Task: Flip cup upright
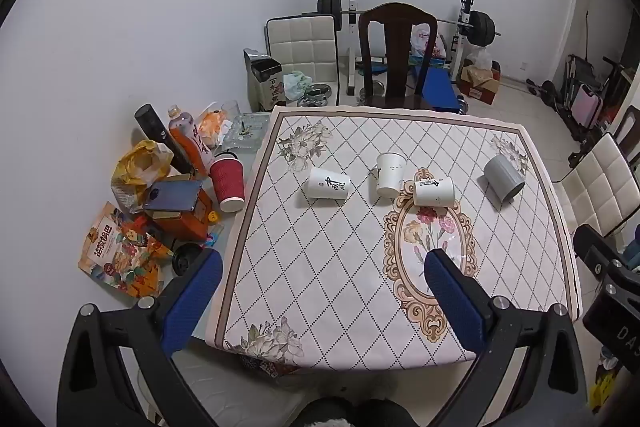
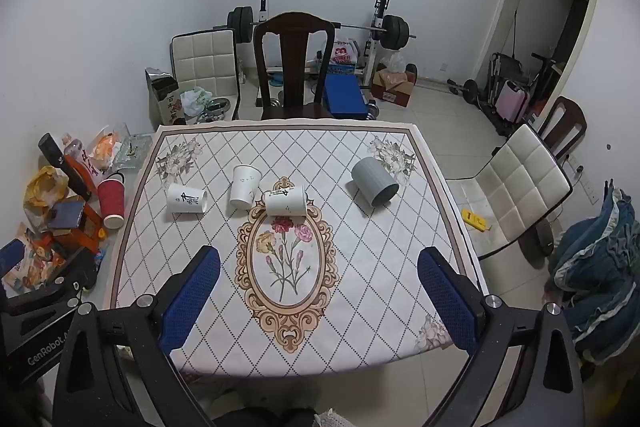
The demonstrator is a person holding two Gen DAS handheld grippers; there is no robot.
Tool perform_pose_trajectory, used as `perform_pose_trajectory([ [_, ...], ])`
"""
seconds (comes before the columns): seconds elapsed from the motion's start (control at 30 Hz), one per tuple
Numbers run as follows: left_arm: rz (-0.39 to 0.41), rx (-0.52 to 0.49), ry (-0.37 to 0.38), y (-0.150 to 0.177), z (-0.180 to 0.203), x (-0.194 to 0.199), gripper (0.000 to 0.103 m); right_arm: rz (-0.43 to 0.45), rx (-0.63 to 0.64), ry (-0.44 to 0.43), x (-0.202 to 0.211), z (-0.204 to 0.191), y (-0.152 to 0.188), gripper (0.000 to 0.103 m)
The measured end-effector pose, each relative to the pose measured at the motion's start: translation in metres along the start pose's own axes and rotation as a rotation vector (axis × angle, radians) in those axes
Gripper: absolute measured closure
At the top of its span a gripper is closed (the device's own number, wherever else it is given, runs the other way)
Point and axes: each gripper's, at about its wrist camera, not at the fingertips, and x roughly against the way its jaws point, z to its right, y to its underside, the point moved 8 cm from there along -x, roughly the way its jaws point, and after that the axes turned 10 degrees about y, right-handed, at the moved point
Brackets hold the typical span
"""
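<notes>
Three white paper cups and one grey cup lie on their sides on the patterned table. The left white cup (image 1: 329, 183) (image 2: 186, 198), the middle white cup (image 1: 389, 174) (image 2: 244, 186) and the third white cup (image 1: 433, 191) (image 2: 285, 200) lie in a row; the last two touch. The grey cup (image 1: 503, 177) (image 2: 375, 181) lies to the right. My left gripper (image 1: 323, 261) is open and empty above the near table edge. My right gripper (image 2: 319, 257) is open and empty, well short of the cups.
The table cloth (image 1: 320, 307) (image 2: 360, 307) covers the table. Clutter at the left: a red cup (image 1: 228, 185) (image 2: 111, 203), bottles, snack bags, a phone (image 1: 174, 195). A dark chair (image 1: 396, 55) (image 2: 294, 63) stands behind, a white chair (image 2: 520, 183) at the right.
</notes>
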Motion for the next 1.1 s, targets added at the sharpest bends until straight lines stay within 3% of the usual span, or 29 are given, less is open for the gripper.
perform_pose_trajectory([
  [1.1,0.007,0.000,0.005,-0.0006,0.0001,0.0001,0.000,-0.008,0.003,-0.001,-0.0032,-0.0026,0.0021,0.003],
])
